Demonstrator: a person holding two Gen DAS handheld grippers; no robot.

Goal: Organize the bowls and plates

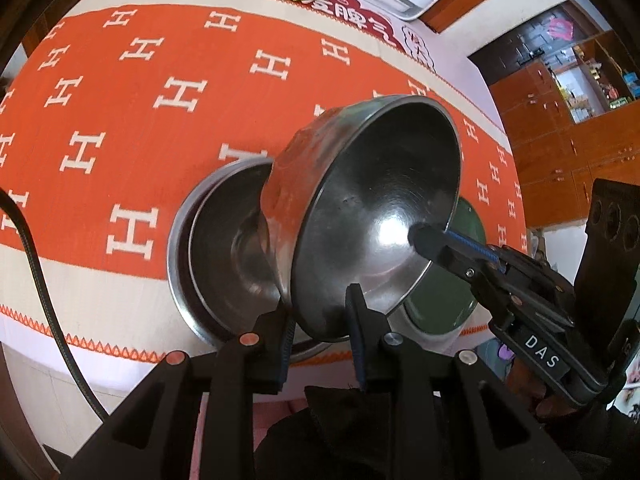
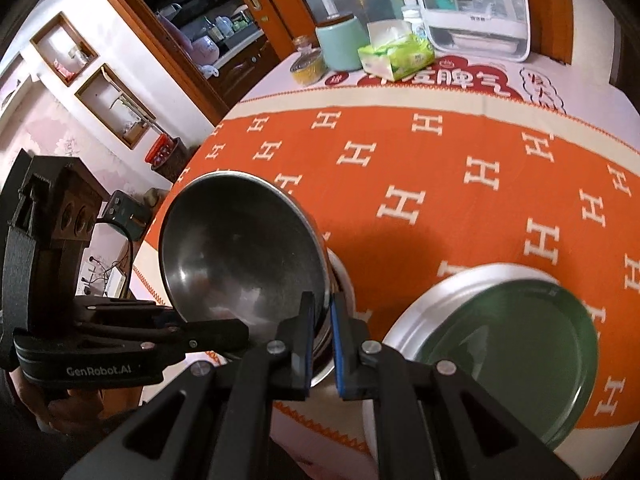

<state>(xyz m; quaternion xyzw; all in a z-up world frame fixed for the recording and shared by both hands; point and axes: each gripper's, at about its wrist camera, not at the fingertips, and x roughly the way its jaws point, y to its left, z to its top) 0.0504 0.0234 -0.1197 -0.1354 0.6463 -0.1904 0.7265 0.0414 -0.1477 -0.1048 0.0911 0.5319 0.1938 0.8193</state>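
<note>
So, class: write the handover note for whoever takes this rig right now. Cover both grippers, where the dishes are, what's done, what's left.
Left gripper: jaws shut on the near rim of the steel bowl, held tilted in the air.
Right gripper: jaws shut on the same bowl's rim.
Below it, a second steel bowl sits in a steel plate; beside that, a green plate rests on a silver plate.
Done: both stacks started.
Left: probably nest the held bowl into the bowl below, then release.
</note>
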